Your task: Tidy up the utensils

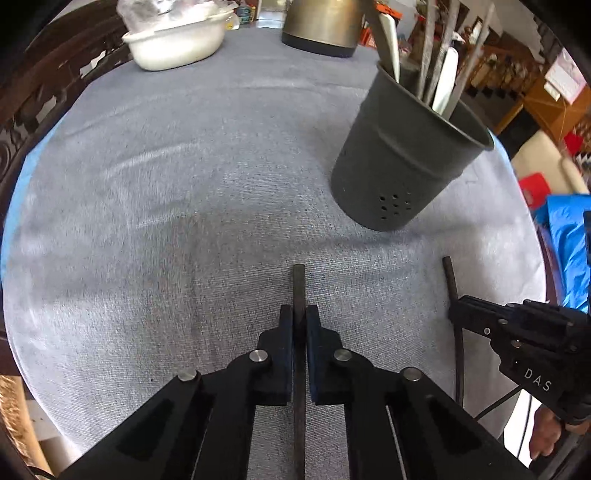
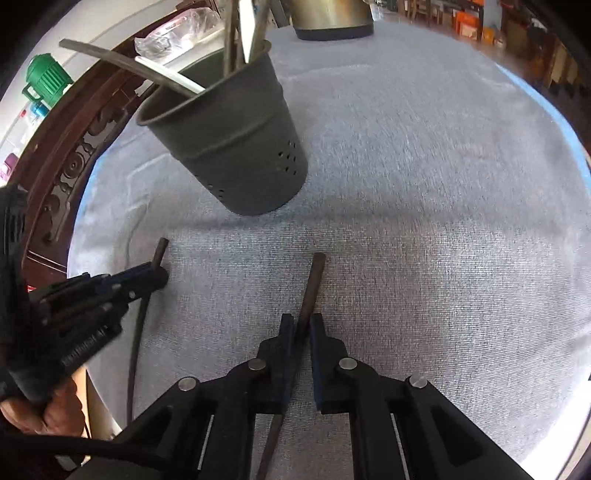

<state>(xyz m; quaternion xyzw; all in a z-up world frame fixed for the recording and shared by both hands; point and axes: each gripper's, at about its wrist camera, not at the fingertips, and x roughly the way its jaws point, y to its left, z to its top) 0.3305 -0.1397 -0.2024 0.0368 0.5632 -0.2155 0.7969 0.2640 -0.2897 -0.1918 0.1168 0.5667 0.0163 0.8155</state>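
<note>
A dark grey perforated utensil holder (image 1: 402, 155) stands on the grey tablecloth (image 1: 184, 206) with several utensils (image 1: 439, 55) in it; it also shows in the right wrist view (image 2: 232, 136). My left gripper (image 1: 299, 314) is shut on a dark utensil handle (image 1: 298, 284) that points forward. My right gripper (image 2: 302, 321) is shut on another dark utensil handle (image 2: 314, 284). Each gripper shows in the other's view, the right one (image 1: 456, 315) and the left one (image 2: 159, 275), both near the table's front, short of the holder.
A white bowl (image 1: 177, 40) with clear plastic and a brass-coloured kettle (image 1: 321, 26) stand at the far side of the table. A carved dark wooden chair (image 2: 70, 162) is at the left. A blue bag (image 1: 569, 240) lies off the right edge.
</note>
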